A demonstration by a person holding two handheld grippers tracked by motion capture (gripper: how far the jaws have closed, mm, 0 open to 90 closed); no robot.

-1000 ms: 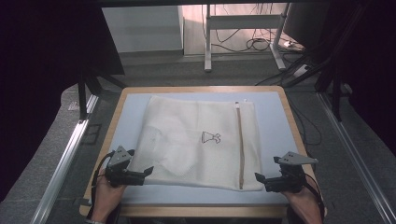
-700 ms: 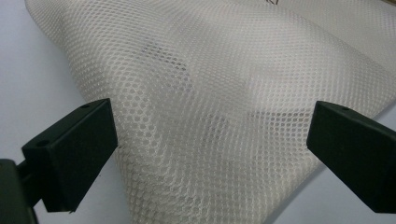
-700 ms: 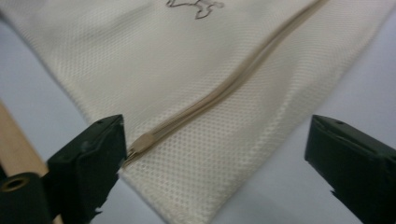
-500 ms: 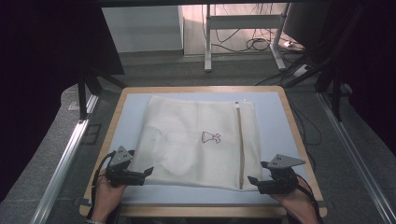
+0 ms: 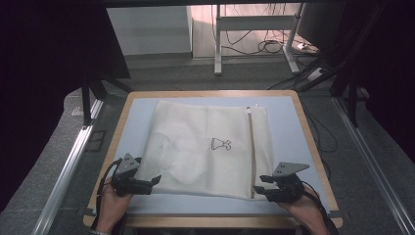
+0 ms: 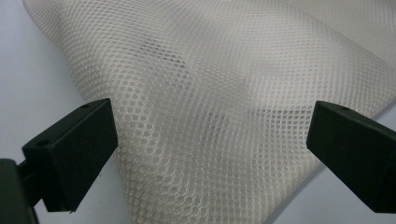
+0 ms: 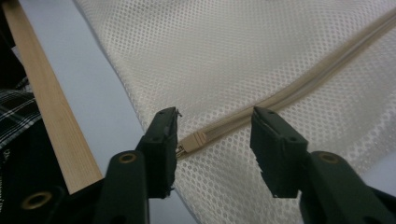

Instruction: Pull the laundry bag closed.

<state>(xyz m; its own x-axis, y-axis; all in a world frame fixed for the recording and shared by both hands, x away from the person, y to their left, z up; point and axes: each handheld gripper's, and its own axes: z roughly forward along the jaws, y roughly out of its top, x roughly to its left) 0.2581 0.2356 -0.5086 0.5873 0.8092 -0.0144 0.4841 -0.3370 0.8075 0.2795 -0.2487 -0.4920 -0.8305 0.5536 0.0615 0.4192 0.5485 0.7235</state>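
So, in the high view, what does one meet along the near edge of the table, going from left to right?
left gripper → mesh laundry bag → zipper → right gripper

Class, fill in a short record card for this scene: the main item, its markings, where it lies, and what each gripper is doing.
Main item: white mesh laundry bag, lying flat
Markings: small dark printed logo; beige zipper along one side
Surface: pale blue table top with wooden rim
Left gripper: jaws wide apart, at the bag's near left corner
Right gripper: jaws have just been closing, zipper pull between them, not yet pinched
Hands: one behind each gripper at the near edge
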